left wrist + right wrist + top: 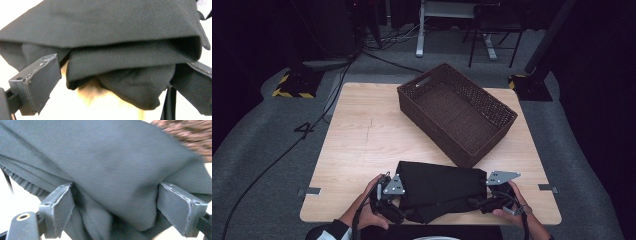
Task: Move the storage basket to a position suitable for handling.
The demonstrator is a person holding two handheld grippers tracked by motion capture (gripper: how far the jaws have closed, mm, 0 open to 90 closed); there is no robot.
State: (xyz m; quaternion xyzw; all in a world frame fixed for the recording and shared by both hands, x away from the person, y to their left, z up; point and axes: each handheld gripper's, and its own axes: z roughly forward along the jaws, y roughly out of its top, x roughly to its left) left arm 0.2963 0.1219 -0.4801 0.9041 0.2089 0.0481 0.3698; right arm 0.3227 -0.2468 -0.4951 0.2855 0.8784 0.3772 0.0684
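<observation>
Folded black cloth (439, 190) lies between left gripper (393, 200), spread, and right gripper (484, 202), pinching it.

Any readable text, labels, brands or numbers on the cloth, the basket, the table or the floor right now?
"4": a dark mark that reads like this digit, on the grey carpet floor left of the light wooden table.
Folded black cloth: no print or label visible.
Brown woven rectangular basket: no tag or writing.
</observation>
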